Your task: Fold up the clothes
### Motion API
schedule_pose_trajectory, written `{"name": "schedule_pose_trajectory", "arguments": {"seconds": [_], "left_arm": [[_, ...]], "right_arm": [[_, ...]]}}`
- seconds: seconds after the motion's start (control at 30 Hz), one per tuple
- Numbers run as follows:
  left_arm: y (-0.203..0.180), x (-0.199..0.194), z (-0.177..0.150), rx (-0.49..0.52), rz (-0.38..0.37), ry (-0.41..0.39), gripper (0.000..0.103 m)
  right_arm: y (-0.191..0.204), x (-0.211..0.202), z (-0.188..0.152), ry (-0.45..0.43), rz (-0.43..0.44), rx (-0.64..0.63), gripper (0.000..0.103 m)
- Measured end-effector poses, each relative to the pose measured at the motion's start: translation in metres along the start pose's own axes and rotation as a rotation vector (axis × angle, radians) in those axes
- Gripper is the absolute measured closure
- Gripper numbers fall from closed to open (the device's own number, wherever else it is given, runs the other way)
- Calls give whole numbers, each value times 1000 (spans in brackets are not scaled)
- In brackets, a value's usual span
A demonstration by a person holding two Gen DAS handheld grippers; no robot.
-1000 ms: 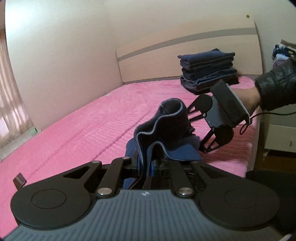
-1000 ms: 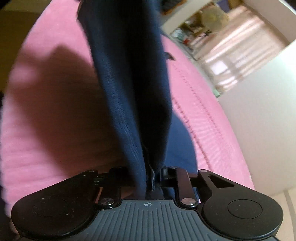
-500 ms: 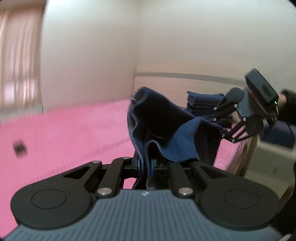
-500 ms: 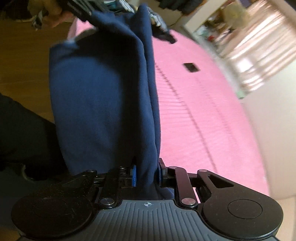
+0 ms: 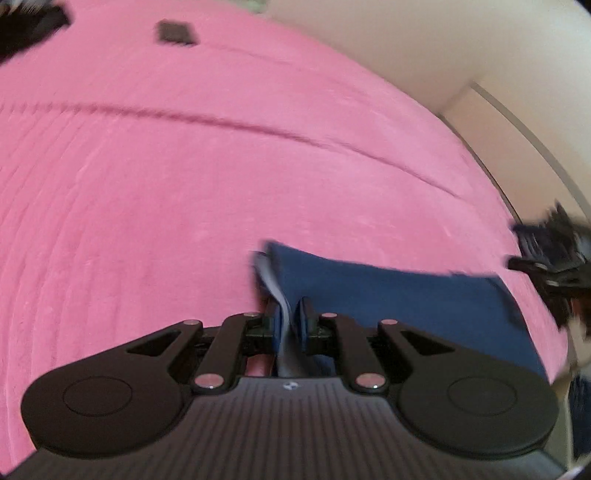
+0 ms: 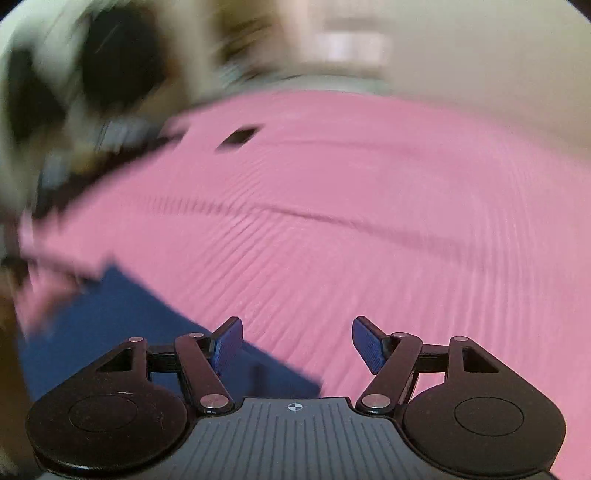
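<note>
**Navy garment flat on bed, left gripper pinching its edge**

Navy garment (image 5: 399, 306) lay spread on the pink bedspread (image 5: 184, 184), at 4 o'clock in the left wrist view. Left gripper (image 5: 287, 321) was clamped on its pale-trimmed edge. Right gripper (image 6: 297, 341) stood wide apart, holding nothing, cloth at its 8 o'clock. Judgement: soft, light, limp knit; take it at corners or hem, since mid-panel grips would bunch.

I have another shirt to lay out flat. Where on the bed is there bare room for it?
The widest bare stretch of pink bedspread runs from the navy garment toward the small dark object. It is crowded at the near edge, where the garment lies pinched in the left gripper beside the open right gripper.
</note>
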State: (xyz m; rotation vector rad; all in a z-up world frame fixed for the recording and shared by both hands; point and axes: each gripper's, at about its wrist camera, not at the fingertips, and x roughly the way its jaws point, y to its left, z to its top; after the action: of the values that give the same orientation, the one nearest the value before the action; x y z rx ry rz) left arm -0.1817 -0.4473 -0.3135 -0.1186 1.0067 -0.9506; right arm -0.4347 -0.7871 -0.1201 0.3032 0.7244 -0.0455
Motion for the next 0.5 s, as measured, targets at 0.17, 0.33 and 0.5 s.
{"name": "schedule_pose_trajectory", "arguments": {"seconds": [0.17,0.33,0.5], "left_arm": [[30,1,19,-8,123,-9,95],[-5,-21,20,152,151,-53,95],[-66,1,14,371,36,26,94]], "right_arm": [[-23,-5,-51,-52,118,376,34],[-18,0,-65,-67,70,368,34],[8,-13,-63,-166,58,341,34]]}}
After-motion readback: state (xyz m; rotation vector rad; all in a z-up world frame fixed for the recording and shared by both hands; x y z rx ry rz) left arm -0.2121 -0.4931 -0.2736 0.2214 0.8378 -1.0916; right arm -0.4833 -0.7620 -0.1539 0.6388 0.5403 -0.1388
